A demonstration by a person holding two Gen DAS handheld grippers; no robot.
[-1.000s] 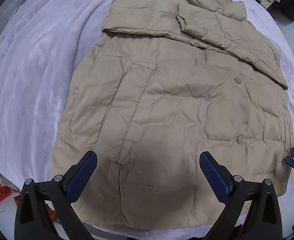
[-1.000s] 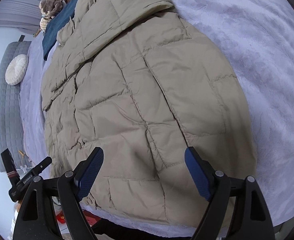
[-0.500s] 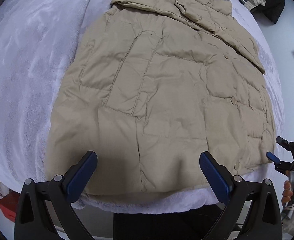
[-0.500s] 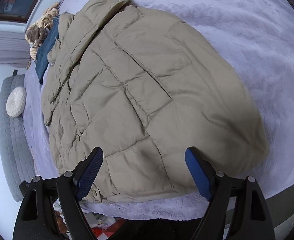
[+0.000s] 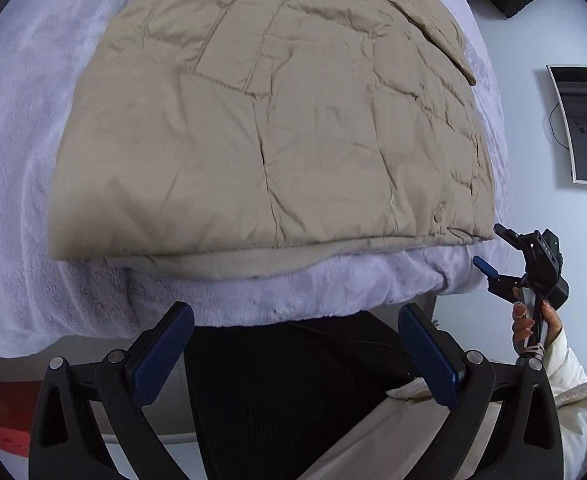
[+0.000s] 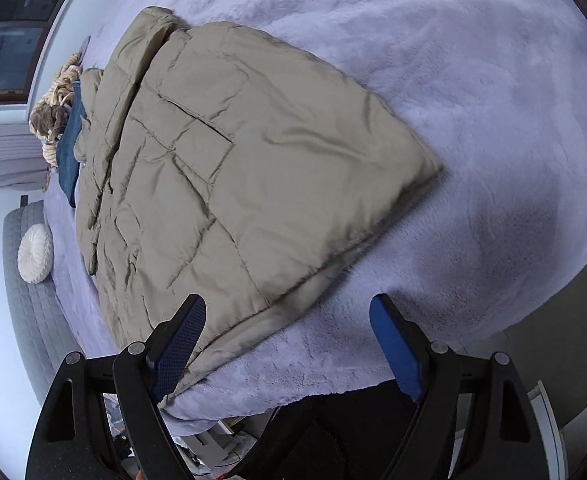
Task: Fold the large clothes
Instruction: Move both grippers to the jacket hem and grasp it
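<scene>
Both open grippers, left (image 5: pixel 295 354) and right (image 6: pixel 289 346), now hang off the coat (image 5: pixel 277 128), back past its hem and over the bed's (image 5: pixel 333 292) near edge, no longer above the coat itself.

jacket (image 5: pixel 277 128) lies flat on bed (image 5: pixel 21 160), hem at near edge | folded jeans (image 6: pixel 71 152) beyond collar | round cushion (image 6: pixel 35 254) left of bed in right-wrist view | right claw (image 5: pixel 489 252) off jacket's right hem corner
</scene>
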